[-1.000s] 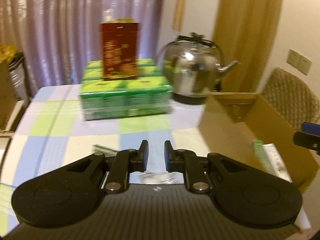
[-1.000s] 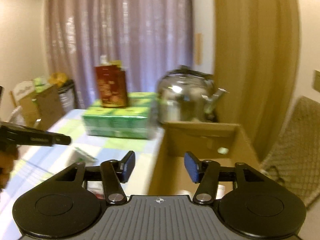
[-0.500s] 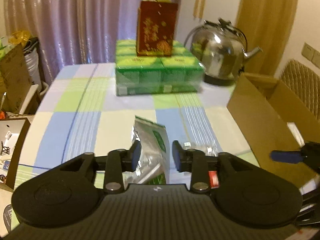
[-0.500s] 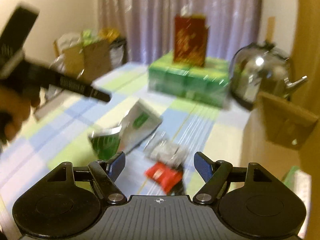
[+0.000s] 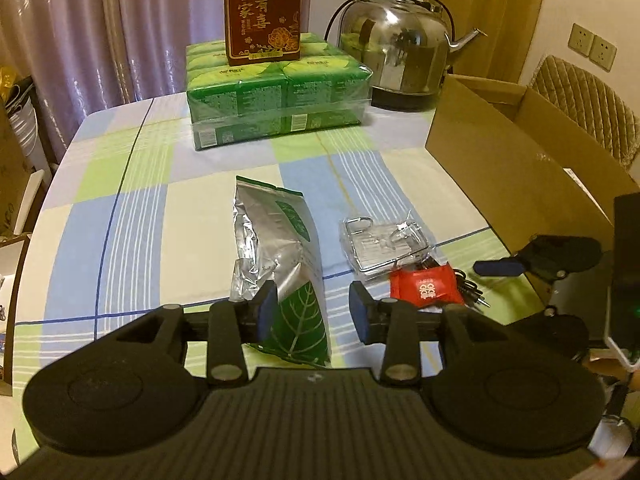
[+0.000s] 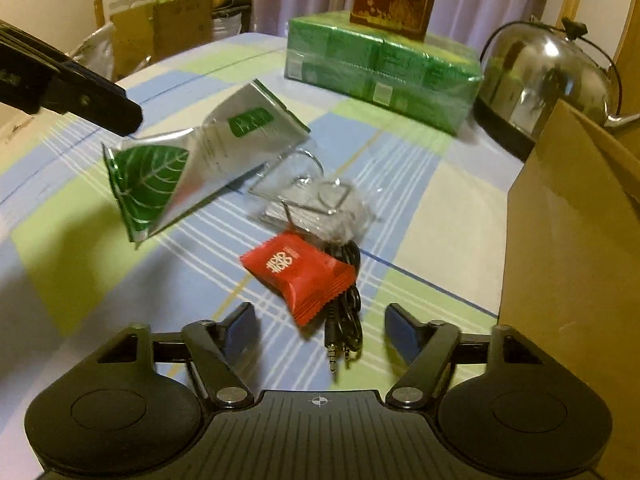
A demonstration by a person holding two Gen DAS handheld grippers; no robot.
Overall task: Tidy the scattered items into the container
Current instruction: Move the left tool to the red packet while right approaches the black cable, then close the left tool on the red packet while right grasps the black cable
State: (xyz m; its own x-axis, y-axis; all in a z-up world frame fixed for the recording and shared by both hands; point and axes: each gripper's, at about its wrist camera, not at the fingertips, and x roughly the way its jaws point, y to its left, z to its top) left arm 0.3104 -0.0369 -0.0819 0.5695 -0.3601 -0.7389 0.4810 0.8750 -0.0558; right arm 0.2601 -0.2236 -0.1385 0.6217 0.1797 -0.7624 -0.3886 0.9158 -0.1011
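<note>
On the checked cloth of the counter (image 5: pixel 120 184), a silver pouch with a green leaf print (image 5: pixel 280 256) is seen lying lengthwise, its near end reaching between the blue pads of the left gripper (image 5: pixel 313 312), whose jaws are spread apart with a clear gap on the right-hand side; whether the left pad touches the foil cannot be told, since the pouch covers that edge. In the right wrist view the same pouch (image 6: pixel 192 164) appears tilted, one corner raised off the cloth, though motion blur makes its contact with the counter hard to judge. Just right of it a clear plastic packet holding wire parts (image 5: pixel 384 244) is laid, and against its near edge a red sachet (image 6: pixel 300 276) is rested over a coiled black cable (image 6: pixel 348 320), of which only loops and two plugs are exposed. The right gripper (image 6: pixel 320 328) is held wide open above the cloth with nothing between its pads, the sachet and the plugs lying just ahead of it. At the right, the cardboard box (image 5: pixel 520 168) is cut off by the frame and its contents are largely hidden. Behind, a green wrapped pack (image 5: pixel 276 96), a dark red carton (image 5: pixel 262 12) with its top cropped, and a steel kettle (image 5: pixel 396 48) are seen.
</note>
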